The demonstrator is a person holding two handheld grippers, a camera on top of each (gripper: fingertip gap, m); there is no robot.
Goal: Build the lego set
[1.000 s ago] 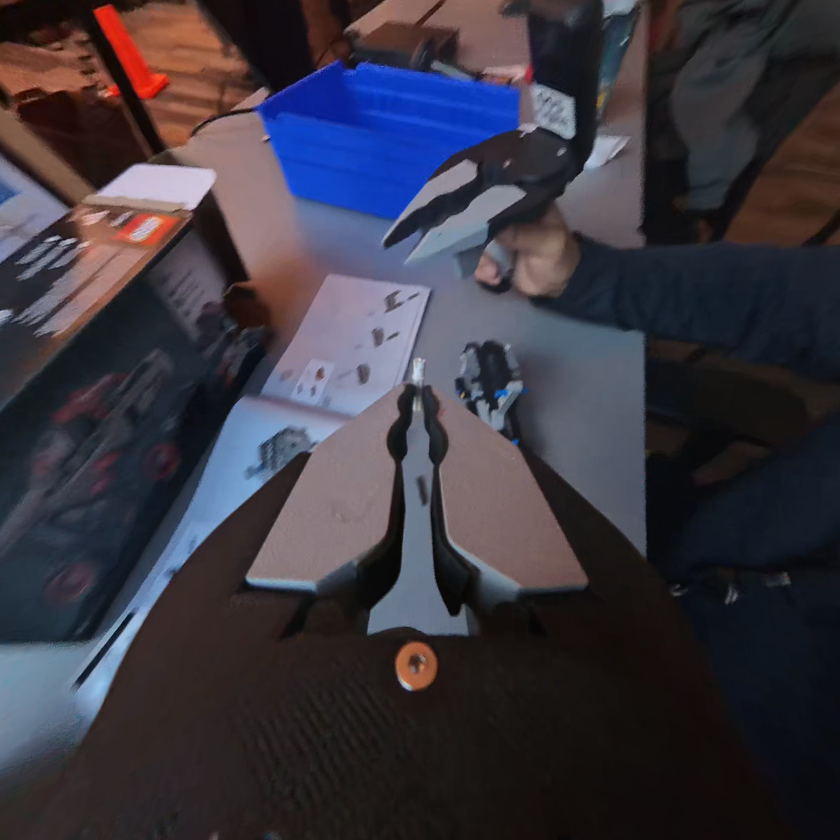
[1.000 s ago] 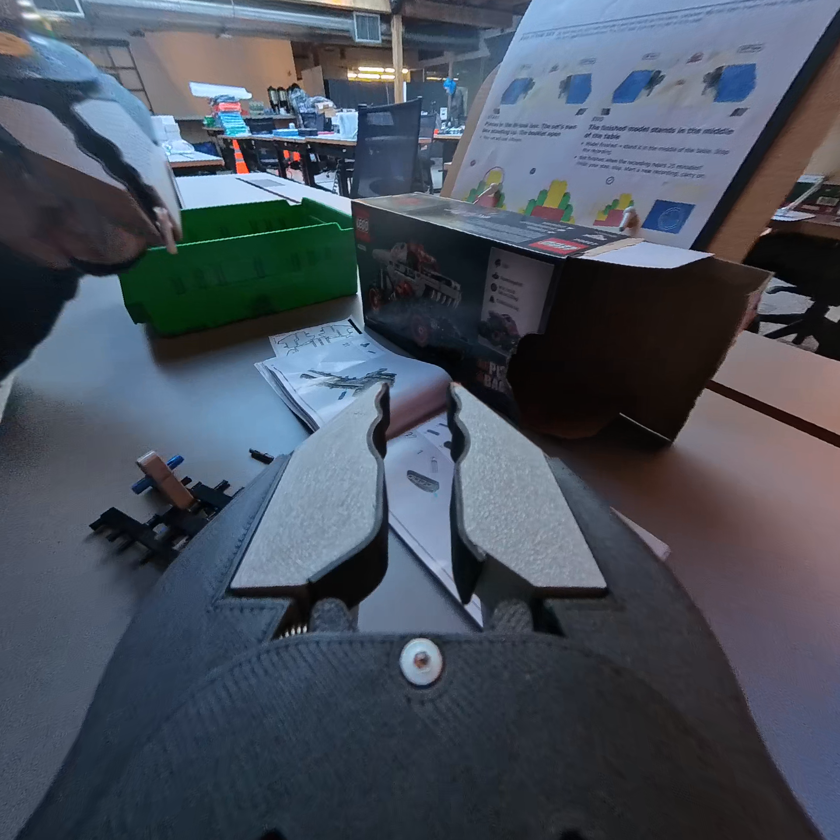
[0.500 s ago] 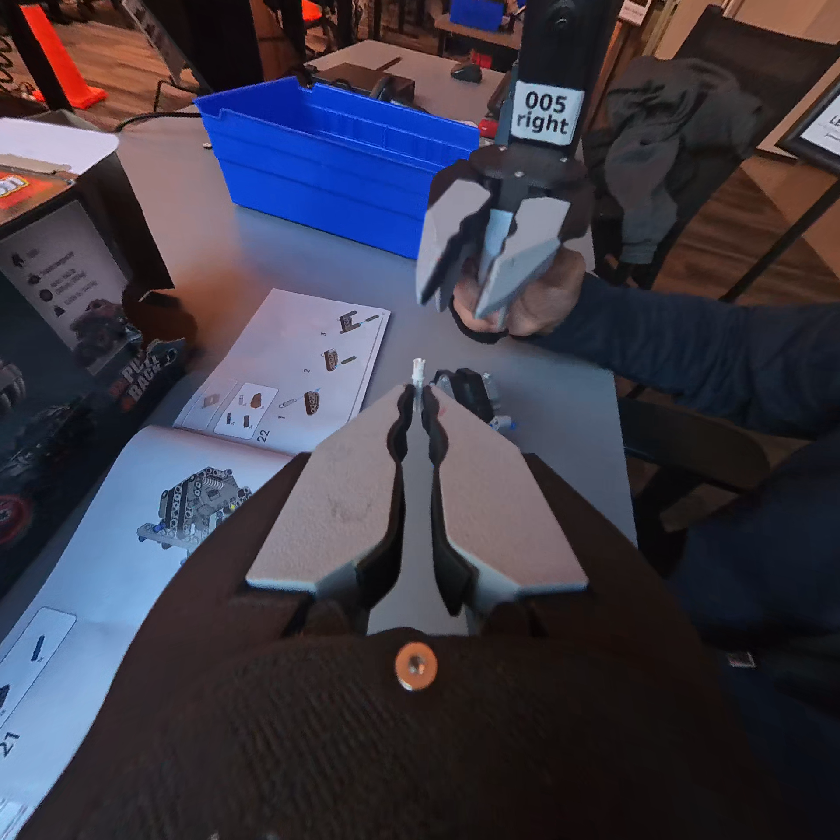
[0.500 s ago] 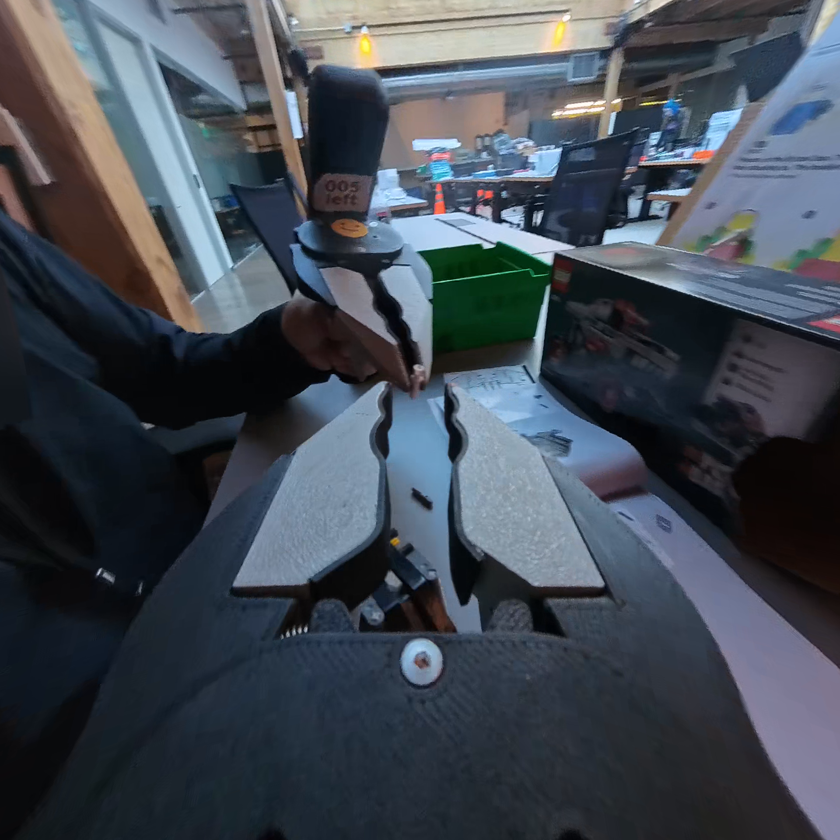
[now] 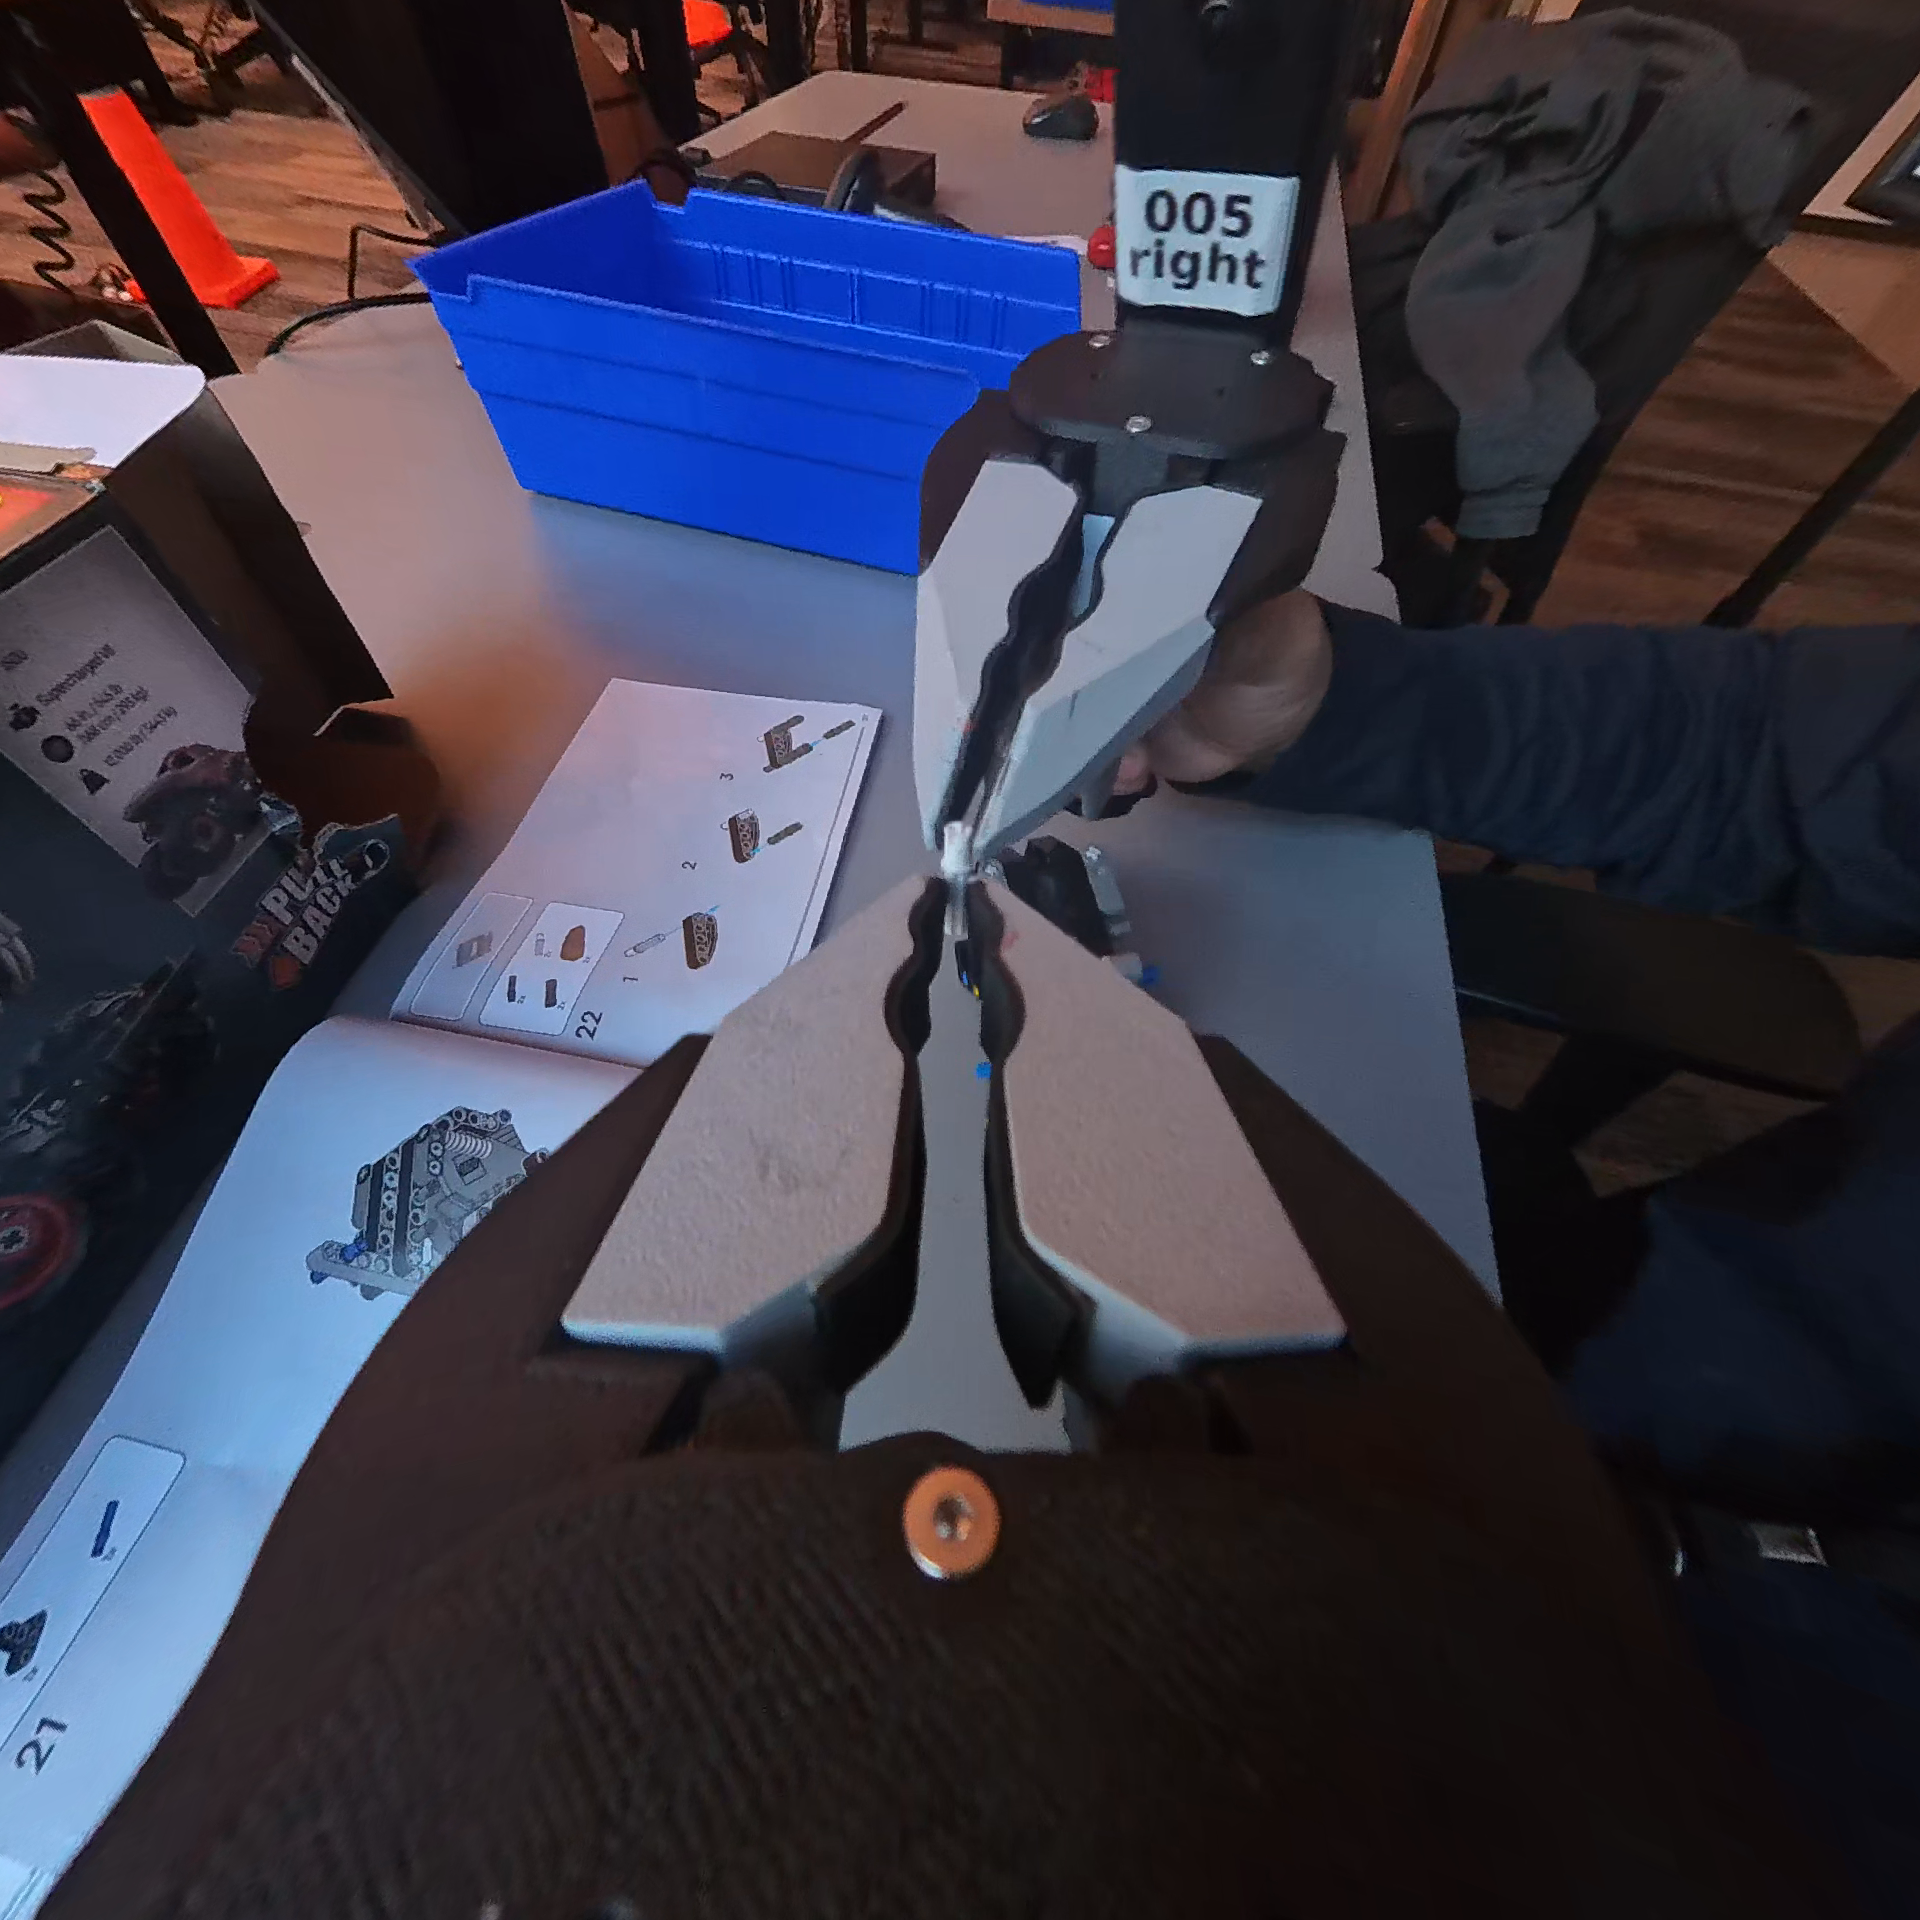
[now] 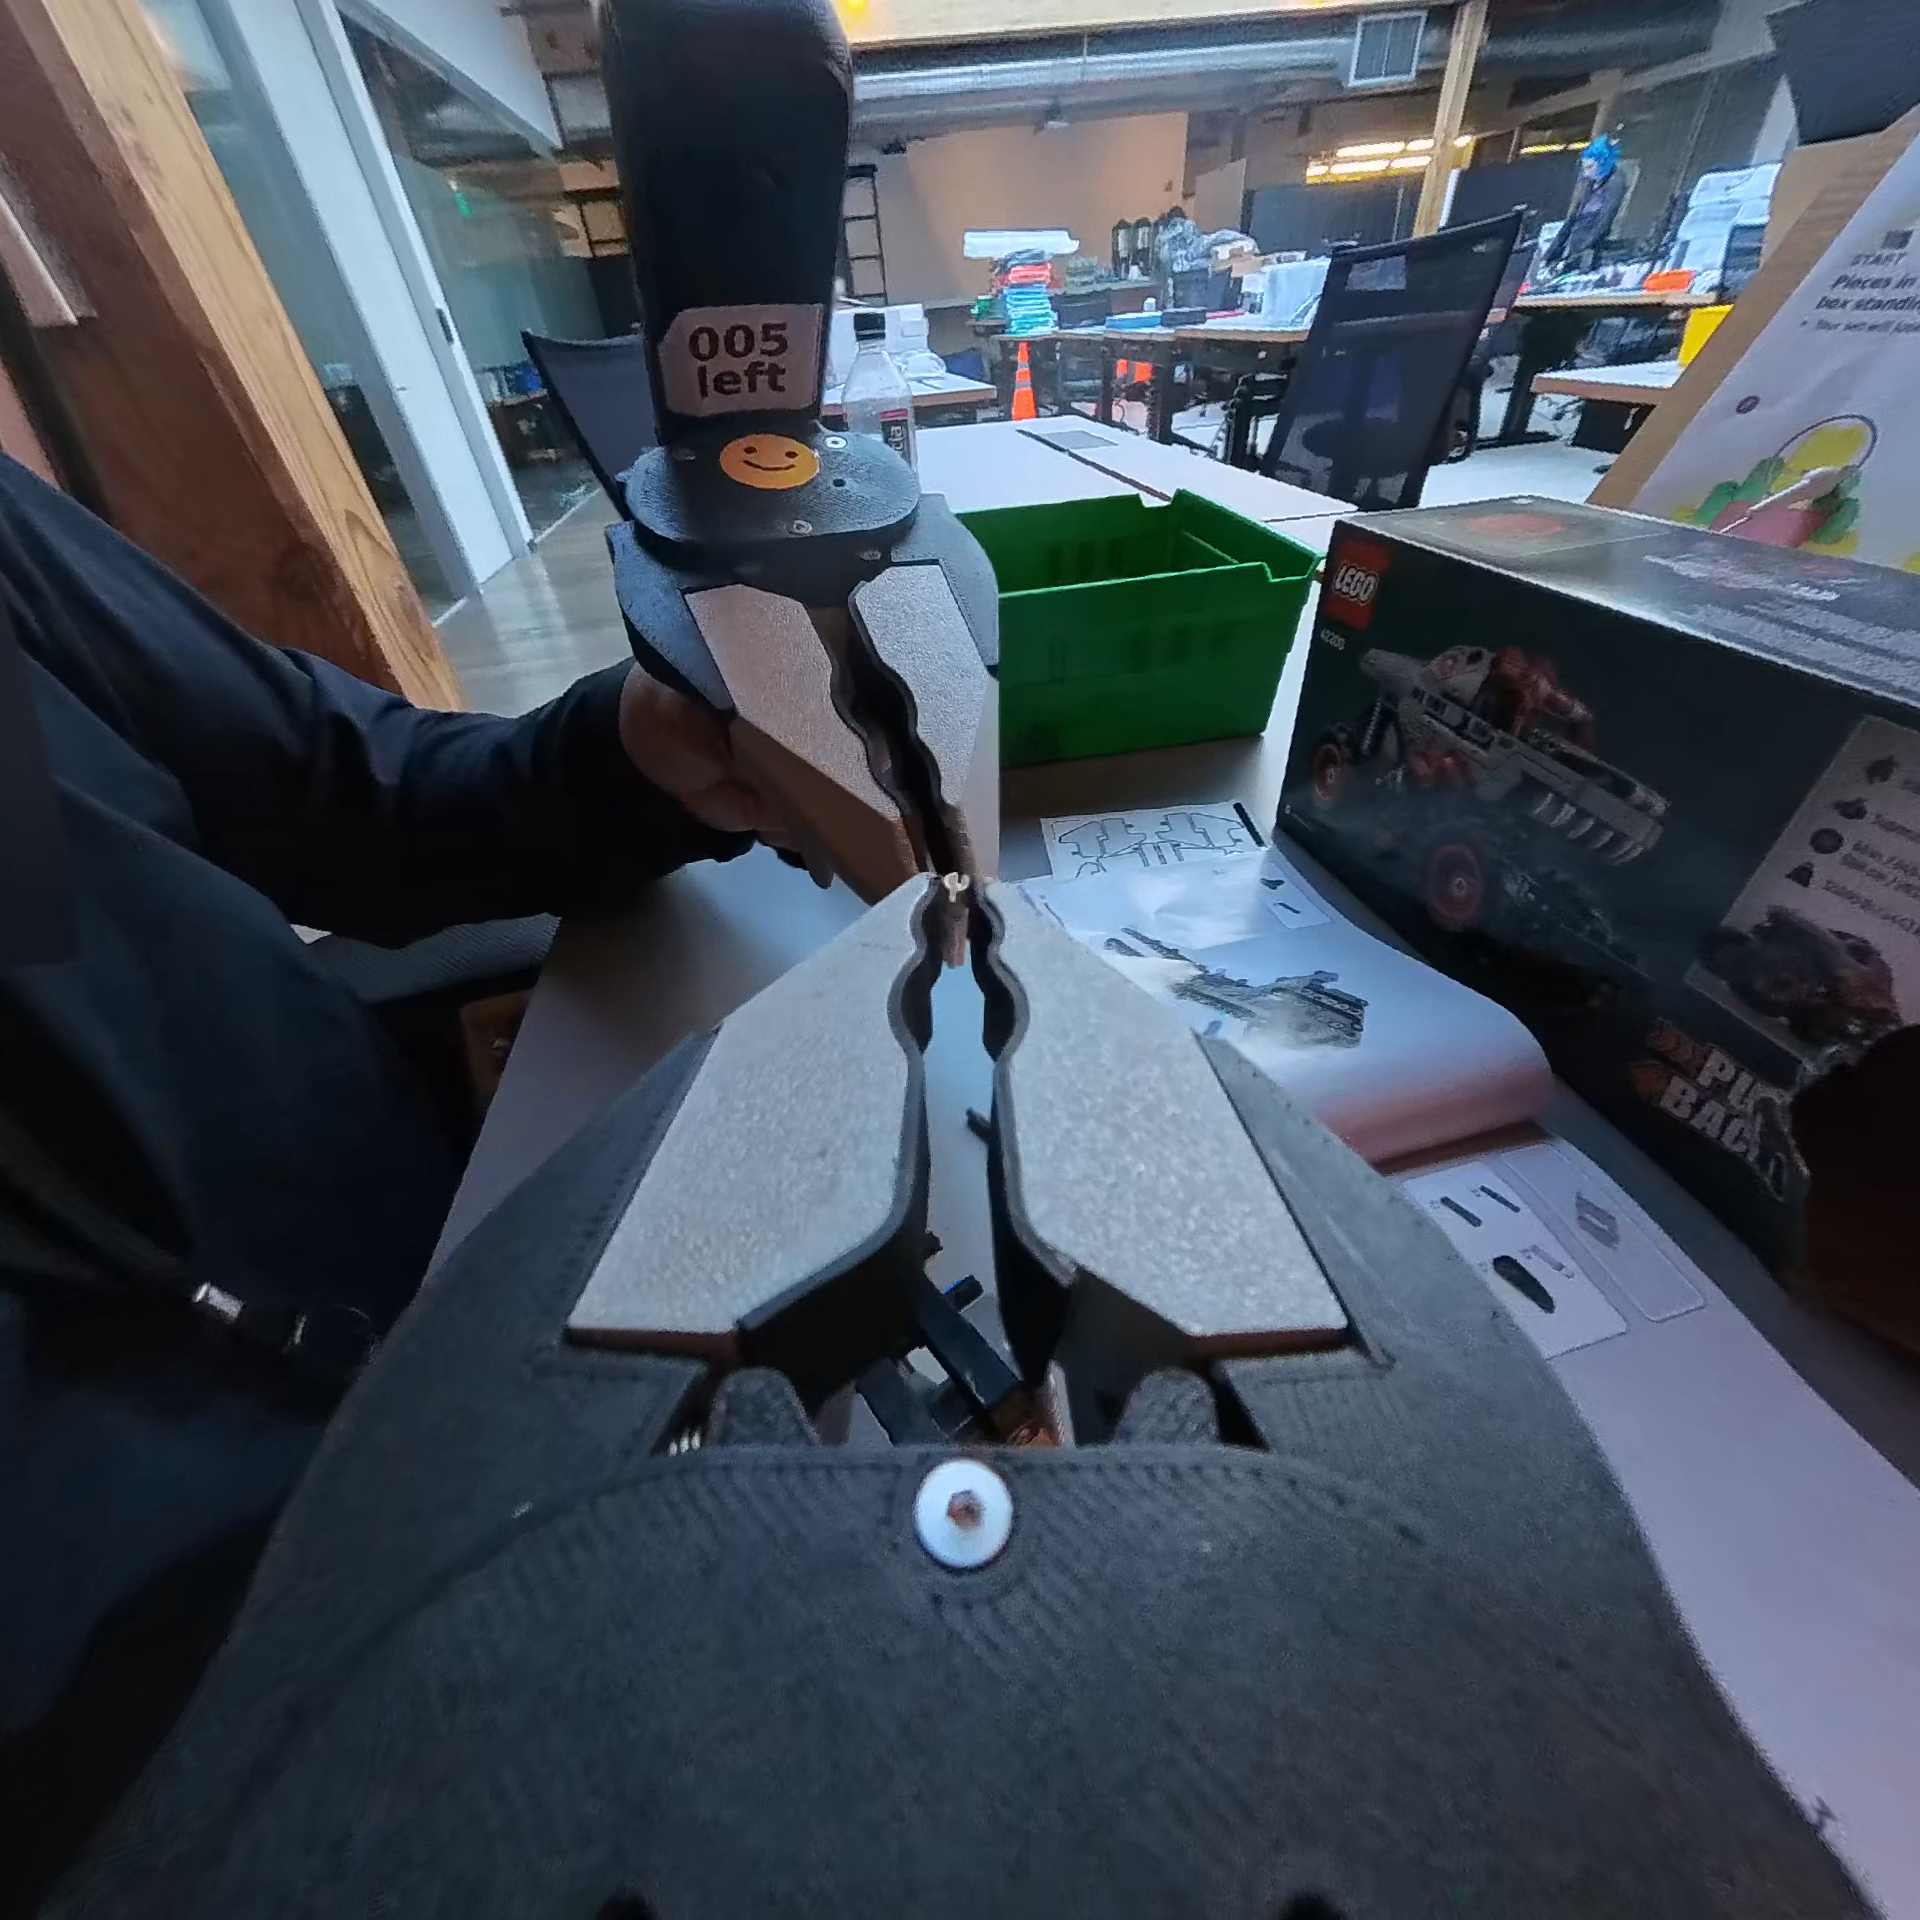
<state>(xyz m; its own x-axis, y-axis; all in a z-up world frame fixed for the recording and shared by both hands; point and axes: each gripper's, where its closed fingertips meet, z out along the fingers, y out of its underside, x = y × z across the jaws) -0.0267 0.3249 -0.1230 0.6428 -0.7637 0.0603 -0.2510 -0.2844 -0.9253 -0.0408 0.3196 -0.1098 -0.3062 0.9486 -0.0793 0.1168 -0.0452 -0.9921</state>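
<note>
My left gripper (image 5: 956,896) is shut on a small pale pin (image 5: 954,857) and holds it above the table. My right gripper (image 5: 971,829) comes in from above, tip to tip with it, and its jaws are closed on the pin's other end. In the right wrist view the right gripper (image 6: 954,896) holds the same pin (image 6: 951,914), and the left gripper (image 6: 940,852) points down at it. The partly built black assembly (image 5: 1075,894) lies on the table below the tips; it also shows between the right finger bases (image 6: 966,1351).
An open instruction booklet (image 5: 665,852) lies left of the tips, with the dark set box (image 5: 104,831) beside it. A blue bin (image 5: 748,384) stands at the back. In the right wrist view, a green bin (image 6: 1132,623) stands behind the booklet (image 6: 1278,987) and box (image 6: 1610,831). A small black pin (image 6: 977,1122) lies loose. My left and right fingertips are right by each other.
The right gripper swung in from the side to face the left gripper, came down until the tips met, and narrowed its jaws onto the pin. The left gripper kept hold of the pin.
</note>
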